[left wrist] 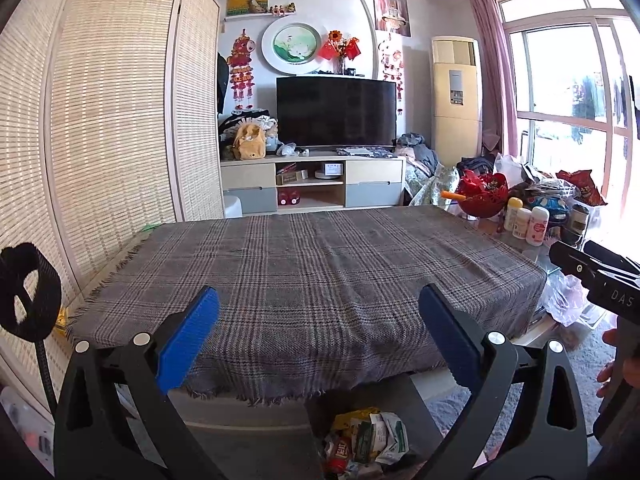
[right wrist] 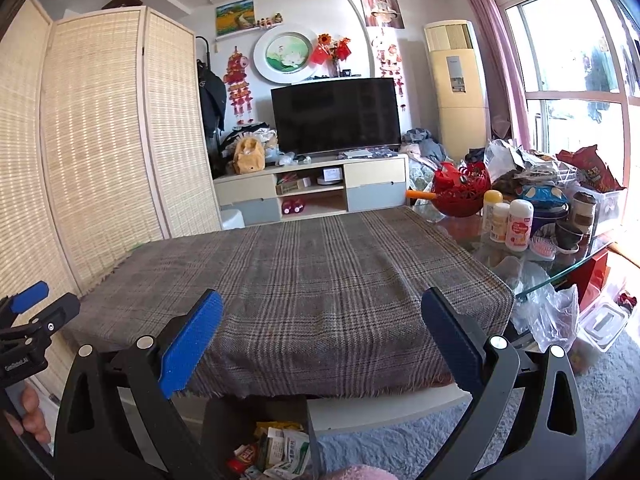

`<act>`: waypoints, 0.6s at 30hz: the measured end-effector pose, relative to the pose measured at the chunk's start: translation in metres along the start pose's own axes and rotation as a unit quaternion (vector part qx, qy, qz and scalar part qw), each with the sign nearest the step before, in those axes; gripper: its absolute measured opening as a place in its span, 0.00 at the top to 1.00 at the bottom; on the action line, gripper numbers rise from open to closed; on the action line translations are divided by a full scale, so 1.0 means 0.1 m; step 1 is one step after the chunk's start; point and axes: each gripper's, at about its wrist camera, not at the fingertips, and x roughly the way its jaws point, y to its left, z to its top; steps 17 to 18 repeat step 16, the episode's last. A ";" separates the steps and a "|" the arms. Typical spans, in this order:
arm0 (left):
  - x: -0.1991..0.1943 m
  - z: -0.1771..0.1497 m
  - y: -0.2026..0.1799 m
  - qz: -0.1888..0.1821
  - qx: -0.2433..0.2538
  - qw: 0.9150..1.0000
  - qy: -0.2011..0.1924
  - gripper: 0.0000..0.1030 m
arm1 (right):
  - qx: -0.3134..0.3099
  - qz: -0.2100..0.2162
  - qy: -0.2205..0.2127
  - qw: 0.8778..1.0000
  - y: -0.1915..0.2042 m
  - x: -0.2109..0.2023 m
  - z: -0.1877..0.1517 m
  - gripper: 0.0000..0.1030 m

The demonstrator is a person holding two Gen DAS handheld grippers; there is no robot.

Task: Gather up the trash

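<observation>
Below the near edge of the tabletop: the trash (left wrist: 366, 440) lies heaped in a dark bin (right wrist: 224, 416) on the floor, crumpled wrappers in white, green, yellow and red.
Tabletop (left wrist: 304, 276): covered by a grey-brown plaid cloth with fringed edges; the cloth carries nothing on it.
My left gripper (left wrist: 318, 344): hovers over the near edge of the tabletop, jaws spread wide, blue pads facing each other, nothing between them.
My right gripper (right wrist: 320, 346): also over the near edge, jaws spread wide, empty.
Relation of the two: side by side; my right one shows at the right border of the left wrist view, my left one at the left border of the right wrist view.
Hands: my fingers (left wrist: 610, 356) wrap the right handle; the fingers (right wrist: 34, 420) of my other hand wrap the left handle.
Right end of the tabletop: bare glass beyond the cloth, crowded with a red openwork bowl (right wrist: 462, 196), white bottles (right wrist: 519, 225), a pink hairbrush (right wrist: 543, 249) and snack bags.
Right corner, hanging off: a clear plastic bag (right wrist: 548, 316).
Far wall: television (left wrist: 336, 110) on a low cabinet (left wrist: 312, 184).
Left side: woven folding screen (left wrist: 108, 120).
</observation>
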 end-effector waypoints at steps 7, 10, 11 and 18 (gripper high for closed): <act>0.00 0.00 0.01 -0.003 0.000 1.000 0.005 0.08 | -0.001 0.004 0.001 1.000 0.00 -0.01 0.01 0.03; 0.01 0.01 0.04 -0.003 -0.008 1.000 0.008 0.08 | -0.001 0.005 0.002 1.000 0.01 -0.01 0.01 0.03; 0.01 0.01 0.05 -0.003 -0.010 1.000 0.008 0.08 | -0.002 0.005 0.002 1.000 0.02 -0.01 0.01 0.03; 0.05 0.00 0.06 -0.003 -0.005 1.000 0.020 0.08 | -0.004 0.005 0.004 1.000 0.03 -0.01 0.01 0.03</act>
